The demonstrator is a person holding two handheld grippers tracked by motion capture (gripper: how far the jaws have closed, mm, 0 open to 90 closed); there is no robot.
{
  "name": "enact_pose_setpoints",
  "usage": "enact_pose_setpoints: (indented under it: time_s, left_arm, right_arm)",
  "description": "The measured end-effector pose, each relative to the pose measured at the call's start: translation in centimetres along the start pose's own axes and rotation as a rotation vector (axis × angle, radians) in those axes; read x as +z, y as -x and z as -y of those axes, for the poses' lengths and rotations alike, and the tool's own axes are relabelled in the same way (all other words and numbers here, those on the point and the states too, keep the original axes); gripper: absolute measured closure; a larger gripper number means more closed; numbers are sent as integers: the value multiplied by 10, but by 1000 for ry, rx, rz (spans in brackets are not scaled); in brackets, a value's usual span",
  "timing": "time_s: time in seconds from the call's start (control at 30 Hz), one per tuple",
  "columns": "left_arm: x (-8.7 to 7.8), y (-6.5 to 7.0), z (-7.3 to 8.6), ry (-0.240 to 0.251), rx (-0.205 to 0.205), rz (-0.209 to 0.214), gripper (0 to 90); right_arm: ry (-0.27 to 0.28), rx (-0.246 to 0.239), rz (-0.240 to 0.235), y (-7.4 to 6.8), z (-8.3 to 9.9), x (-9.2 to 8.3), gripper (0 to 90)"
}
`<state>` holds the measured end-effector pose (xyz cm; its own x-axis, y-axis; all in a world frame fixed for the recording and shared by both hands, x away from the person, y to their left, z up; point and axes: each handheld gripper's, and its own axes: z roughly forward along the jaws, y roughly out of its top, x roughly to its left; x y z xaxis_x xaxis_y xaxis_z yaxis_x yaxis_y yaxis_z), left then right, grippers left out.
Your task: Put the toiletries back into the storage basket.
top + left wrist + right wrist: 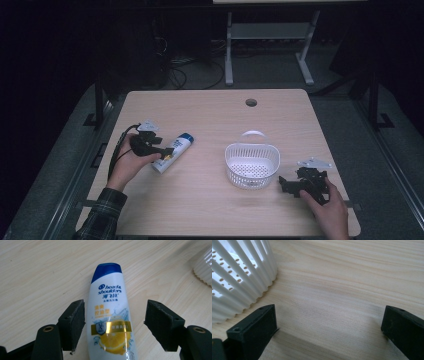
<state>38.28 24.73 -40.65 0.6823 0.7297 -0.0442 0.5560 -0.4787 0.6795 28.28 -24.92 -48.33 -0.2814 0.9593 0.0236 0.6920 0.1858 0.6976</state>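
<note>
A white shampoo bottle [173,151] with a blue cap lies flat on the wooden table, left of the middle. In the left gripper view the bottle [110,315] lies lengthwise between the two black pads, cap pointing away. My left gripper [166,150] [115,307] is open around it: the left pad sits almost against the bottle and there is a clear gap at the right pad. A white slatted basket [251,176] with a handle stands right of centre. My right gripper [281,183] [329,315] rests just right of the basket [239,277], open with bare table between its pads.
A round cable hole [251,102] sits near the table's far edge. The basket's ribbed wall [203,267] shows at the right edge of the left gripper view. Bare wood [210,210] lies between the two hands. Beyond the table are desk legs and cables on a dark floor.
</note>
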Motion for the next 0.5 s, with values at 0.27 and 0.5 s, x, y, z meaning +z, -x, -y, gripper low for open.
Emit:
enact_pose_setpoints:
  time_s: [0.27, 0.5]
  left_arm:
    - [9, -5, -11, -22, -3, -2, 312]
    - [16, -8, -20, -41, -1, 0, 311]
  right_arm:
    - [0, 0, 0, 0, 0, 0, 0]
    - [0, 0, 0, 0, 0, 0, 0]
